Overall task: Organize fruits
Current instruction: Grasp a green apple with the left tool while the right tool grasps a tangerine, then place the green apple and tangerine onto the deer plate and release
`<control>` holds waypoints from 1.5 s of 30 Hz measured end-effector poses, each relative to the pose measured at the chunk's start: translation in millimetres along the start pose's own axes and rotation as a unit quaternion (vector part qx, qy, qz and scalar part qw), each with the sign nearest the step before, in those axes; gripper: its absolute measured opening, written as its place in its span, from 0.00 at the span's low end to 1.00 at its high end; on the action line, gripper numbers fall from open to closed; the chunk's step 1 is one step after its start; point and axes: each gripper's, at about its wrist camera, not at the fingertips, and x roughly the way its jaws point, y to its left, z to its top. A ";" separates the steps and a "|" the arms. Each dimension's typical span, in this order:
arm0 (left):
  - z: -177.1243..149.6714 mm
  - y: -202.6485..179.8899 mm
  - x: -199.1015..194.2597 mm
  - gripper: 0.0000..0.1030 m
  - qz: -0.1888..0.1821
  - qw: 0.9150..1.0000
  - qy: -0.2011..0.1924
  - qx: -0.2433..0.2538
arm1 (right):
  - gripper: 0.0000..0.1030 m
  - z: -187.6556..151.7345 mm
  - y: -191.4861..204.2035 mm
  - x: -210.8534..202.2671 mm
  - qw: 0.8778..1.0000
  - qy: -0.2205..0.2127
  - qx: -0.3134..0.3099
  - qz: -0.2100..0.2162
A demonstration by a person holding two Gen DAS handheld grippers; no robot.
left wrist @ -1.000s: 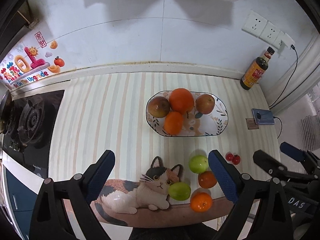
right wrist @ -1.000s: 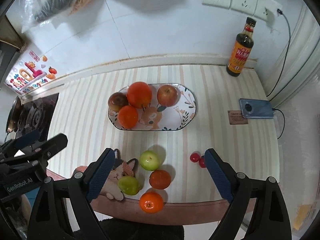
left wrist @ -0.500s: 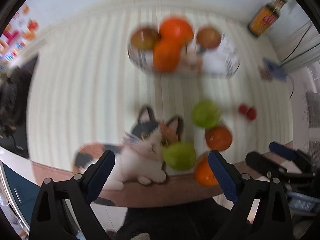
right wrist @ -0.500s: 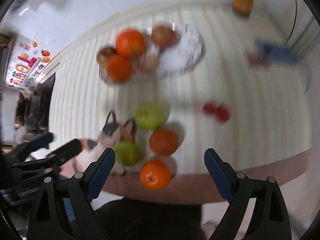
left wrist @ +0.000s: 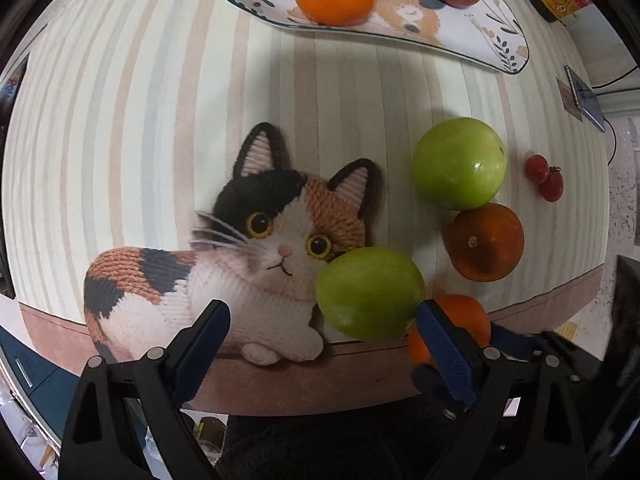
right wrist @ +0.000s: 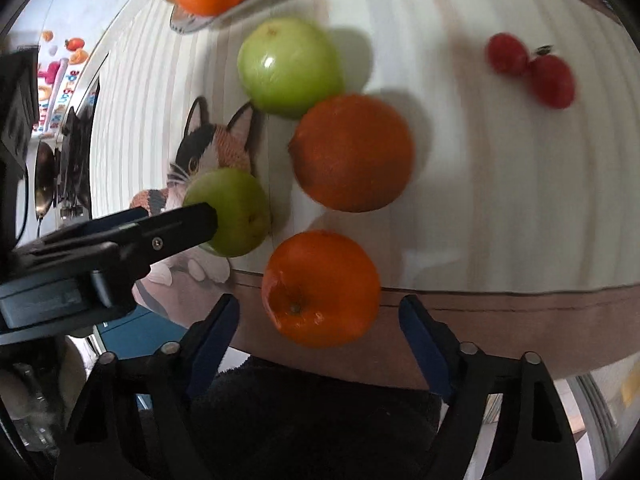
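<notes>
Having dropped low, both wide-open, empty jaws now flank fruit: left gripper point(left wrist: 322, 330) a green apple point(left wrist: 370, 293), right gripper point(right wrist: 320, 322) an orange point(right wrist: 321, 288).

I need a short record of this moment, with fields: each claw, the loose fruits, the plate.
left claw: open, the near green apple just ahead between its fingers, not gripped
right claw: open, around the near orange at the mat edge, not gripped
other loose fruits: far green apple, dark orange, two cherry tomatoes
plate: already holds oranges and reddish apples
mat: striped, with a cat picture
</notes>
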 end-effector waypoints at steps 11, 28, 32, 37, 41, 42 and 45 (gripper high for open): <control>-0.5 -24.1 13.9 0.92 -0.008 1.000 0.005 0.030 | 0.64 -8.4 -29.3 -9.7 0.999 -0.022 0.014 -0.039; -3.9 -15.7 5.9 0.55 -0.010 1.000 -0.019 0.016 | 0.65 -11.4 -47.7 -14.9 0.998 -0.031 0.041 -0.030; 1.5 -21.8 6.4 0.55 -0.004 1.000 -0.024 0.014 | 0.66 -6.7 -45.8 -13.1 0.998 -0.035 0.040 -0.030; -2.6 -9.6 7.9 0.55 -0.010 1.000 -0.025 0.006 | 0.64 -8.8 -39.7 -13.9 0.999 -0.029 0.026 -0.033; 1.0 0.2 -5.5 0.55 -0.017 0.999 -0.032 0.004 | 0.64 -14.0 -35.3 -27.0 0.999 -0.035 0.027 -0.015; 2.5 2.3 -10.5 0.55 -0.021 0.999 -0.035 0.004 | 0.64 -13.6 -35.8 -33.3 0.999 -0.039 0.029 -0.009; 10.6 0.0 -41.2 0.55 -0.044 0.997 -0.056 0.004 | 0.64 -6.7 -37.7 -63.7 0.997 -0.062 0.036 0.011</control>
